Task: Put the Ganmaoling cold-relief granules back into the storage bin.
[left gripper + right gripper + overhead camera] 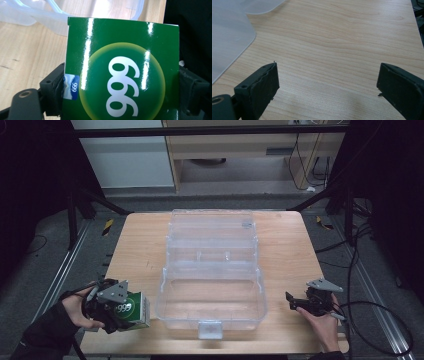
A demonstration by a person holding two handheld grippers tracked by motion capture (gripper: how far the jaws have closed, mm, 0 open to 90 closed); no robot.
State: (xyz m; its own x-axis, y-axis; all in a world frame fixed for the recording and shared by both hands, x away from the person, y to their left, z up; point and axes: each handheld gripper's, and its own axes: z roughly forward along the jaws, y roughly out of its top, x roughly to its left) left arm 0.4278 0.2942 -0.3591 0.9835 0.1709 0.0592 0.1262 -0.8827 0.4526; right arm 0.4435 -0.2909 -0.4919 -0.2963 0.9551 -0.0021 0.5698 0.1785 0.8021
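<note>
At 8 o'clock on the table (140, 240) we find the left gripper (131, 312), held by the left hand (80, 307); its jaws are closed against the two sides of a green box (134, 309), which it has firmly in its hold; the box sits just off the near-left corner of the clear case (212, 292), at the table's front edge; we cannot tell whether it rests on the wood or hangs above it. In the left gripper view the box (122, 75) shows a pale disc with "999" in white, a black jaw pressed on each flank; the case rim (57, 18) lies beyond it at 12 o'clock. At the centre the case stands open and empty, lid tipped back toward 12 o'clock, latch toward 6. At 4 o'clock the right gripper (295, 302) sits in the right hand (325, 325), pointing at the case; its jaws stand wide apart and hold nothing; in the right gripper view we see bare wood (332, 50) between them, with the case (229, 37) at 10 o'clock.
</note>
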